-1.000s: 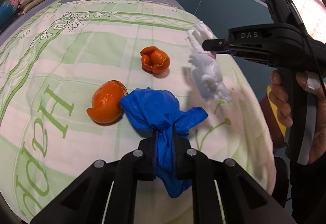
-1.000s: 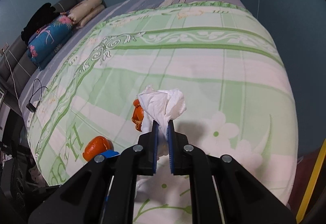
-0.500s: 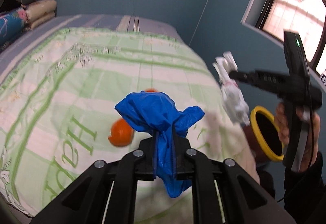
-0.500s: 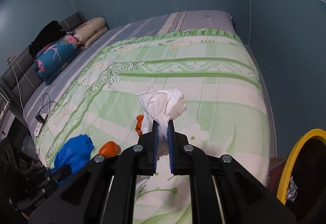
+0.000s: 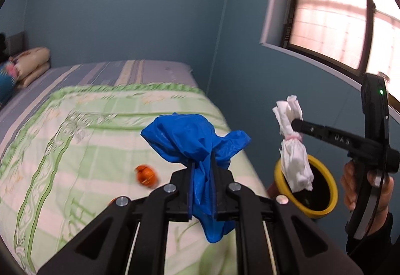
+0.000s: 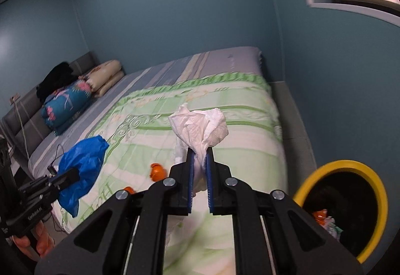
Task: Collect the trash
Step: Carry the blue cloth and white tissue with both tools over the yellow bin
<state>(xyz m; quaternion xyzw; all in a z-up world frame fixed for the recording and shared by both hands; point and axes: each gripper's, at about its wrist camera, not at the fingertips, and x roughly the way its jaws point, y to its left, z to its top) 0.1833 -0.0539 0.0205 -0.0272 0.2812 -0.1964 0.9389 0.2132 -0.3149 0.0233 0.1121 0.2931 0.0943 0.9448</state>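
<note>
So I'm looking at a bed [image 6: 250, 150] with a green-and-white patterned quilt [image 5: 82, 150] spread over a striped blue-grey sheet [image 6: 220, 60]. Two bits of orange peel [image 6: 157, 171] sit on the quilt near my end, a little apart from each other. Up at the far end there's a beige folded blanket [image 6: 107, 75] and a blue floral pillow [image 6: 66, 105] lying right beside each other.

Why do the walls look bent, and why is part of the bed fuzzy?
Left wrist view: the wide lens bows the window; the orange peel is smeared by motion, while the blue bag stays sharp. Right wrist view: the green quilt blurs, while the white tissue stays crisp.
</note>
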